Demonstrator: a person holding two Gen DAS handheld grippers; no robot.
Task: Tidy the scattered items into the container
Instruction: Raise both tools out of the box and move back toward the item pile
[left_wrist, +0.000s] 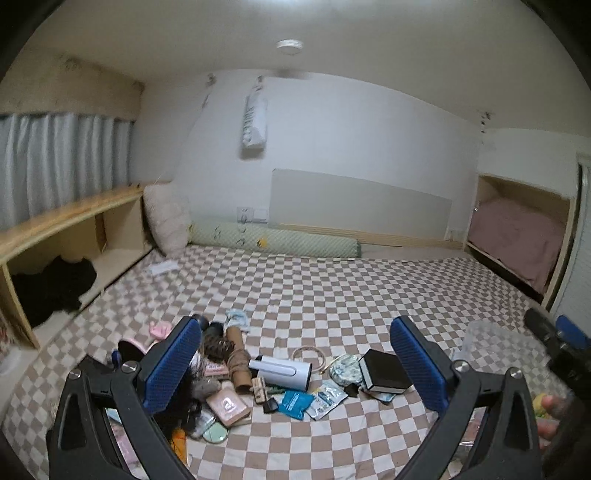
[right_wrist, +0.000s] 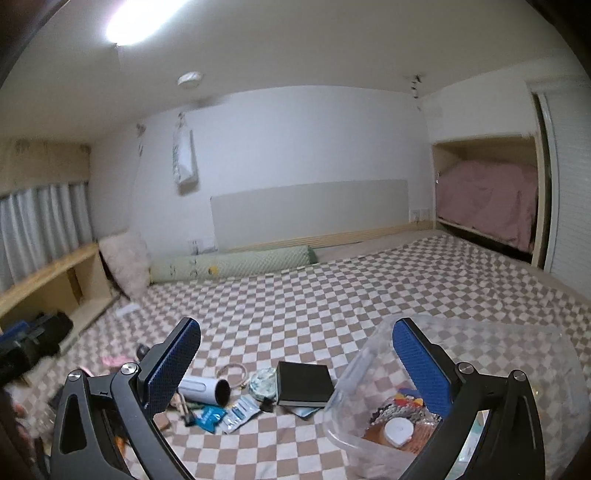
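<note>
Left wrist view: the left gripper (left_wrist: 295, 369) is held wide and empty above the clutter (left_wrist: 236, 376); the right gripper (right_wrist: 295, 369) (also wide, empty) is poised beside the container (right_wrist: 369, 373).

The left gripper's blue pad (left_wrist: 173, 365) hides part of the heap of small things (left_wrist: 218, 373), the clear tub (right_wrist: 461, 387) runs off the bottom edge, and its contents are too blurred to name.

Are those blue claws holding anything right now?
No. The left gripper and right gripper are both open and empty, above the checkered bed.
</note>
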